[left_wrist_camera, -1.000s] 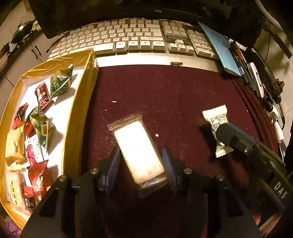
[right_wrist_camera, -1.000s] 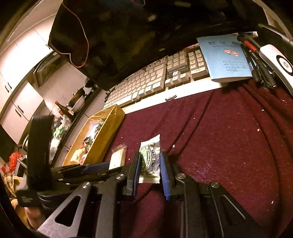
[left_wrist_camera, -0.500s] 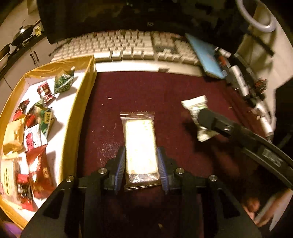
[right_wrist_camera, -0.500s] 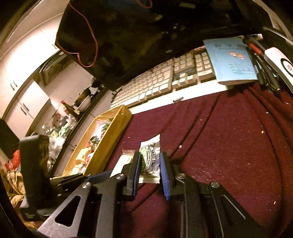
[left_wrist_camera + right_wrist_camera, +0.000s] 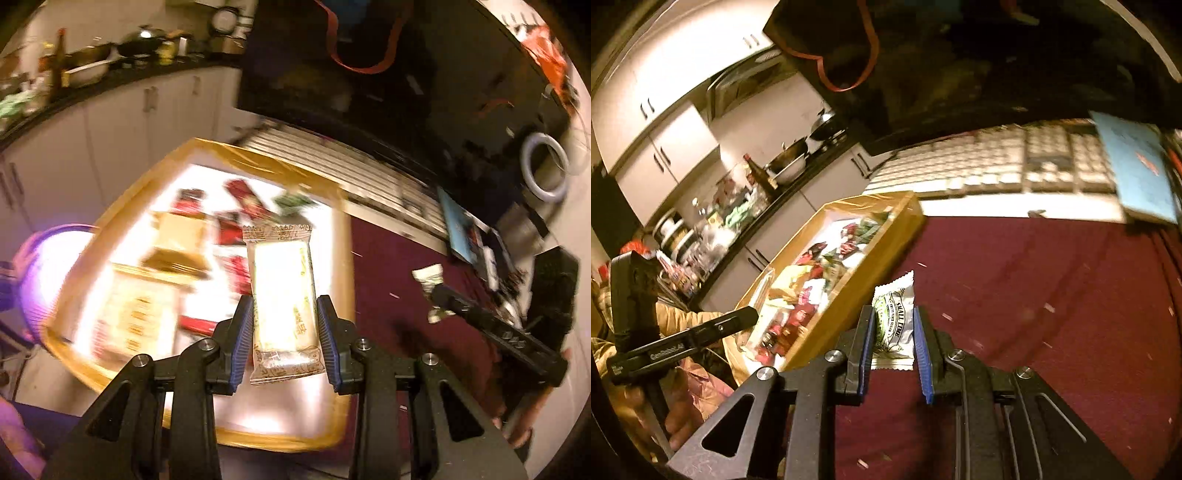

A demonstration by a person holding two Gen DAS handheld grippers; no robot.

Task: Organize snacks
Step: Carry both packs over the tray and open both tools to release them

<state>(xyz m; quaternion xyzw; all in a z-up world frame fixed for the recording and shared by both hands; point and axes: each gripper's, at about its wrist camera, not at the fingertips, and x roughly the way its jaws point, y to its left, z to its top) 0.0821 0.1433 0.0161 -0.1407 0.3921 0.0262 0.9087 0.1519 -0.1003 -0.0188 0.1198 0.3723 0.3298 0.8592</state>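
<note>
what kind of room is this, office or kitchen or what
Most likely a home, with a desk set up in or beside a kitchen. A computer keyboard lies at the edge of the dark red cloth, while behind it white cabinets and a counter with pans show a kitchen.

A dark red cloth covers the table, dotted with pale crumbs. Along its far edge lies a white keyboard, blurred in both views, and a blue booklet rests over the keyboard's right end. Behind the keyboard stands a dark monitor, with a black cloth edged in red trim draped over its upper left corner. In the left wrist view a white ring stands at the far right. Past the table's left side, white cabinets line the wall, and a dark counter carries a metal bowl, a bottle and a black pan.
</note>
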